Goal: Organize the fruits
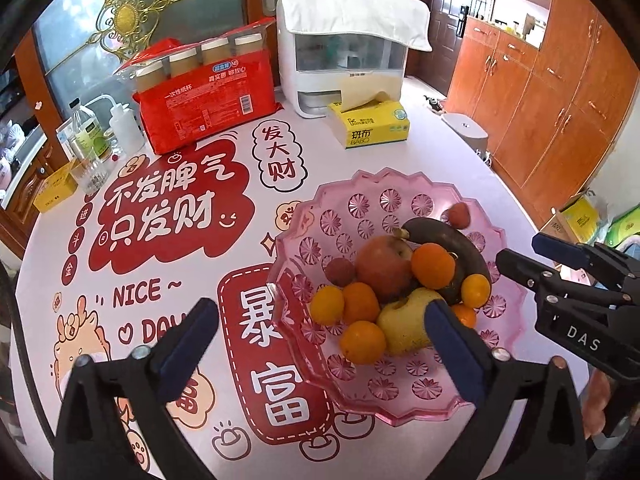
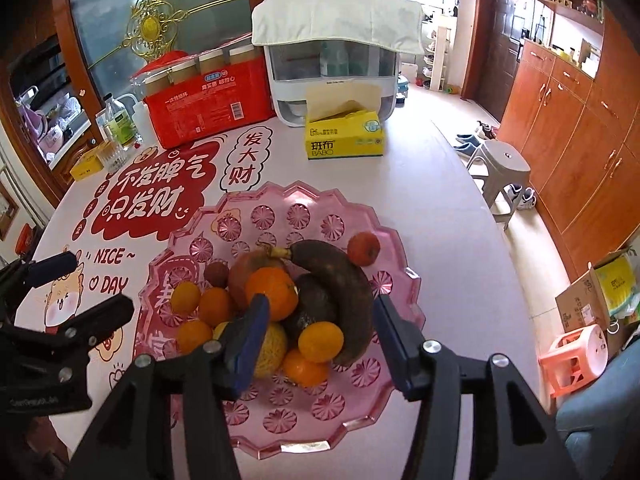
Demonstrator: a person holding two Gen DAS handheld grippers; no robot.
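A pink glass fruit bowl [image 1: 384, 184] [image 2: 304, 192] stands on the printed tablecloth. It holds a dark, overripe banana [image 1: 452, 240] [image 2: 340, 272], a red apple [image 1: 384, 264], a yellow apple [image 1: 404, 320], a lychee [image 1: 339, 272], a small red fruit [image 1: 459, 214] [image 2: 363, 248] and several oranges [image 1: 432, 266] [image 2: 272, 292]. My left gripper [image 1: 320, 312] is open wide over the bowl's near left side, with nothing between its pads. My right gripper [image 2: 320, 304] hangs open above the fruit pile and grips nothing. Each gripper shows in the other's view: the right gripper [image 1: 516, 252], the left gripper [image 2: 90, 286].
At the back of the table are a red pack of paper cups [image 1: 208, 96], a yellow tissue box [image 1: 372, 124] and a white dispenser [image 1: 344, 60] under a cloth. Bottles and a glass [image 1: 86, 140] stand at the far left. A grey stool [image 2: 500, 168] and a pink stool [image 2: 576, 352] stand beyond the right edge.
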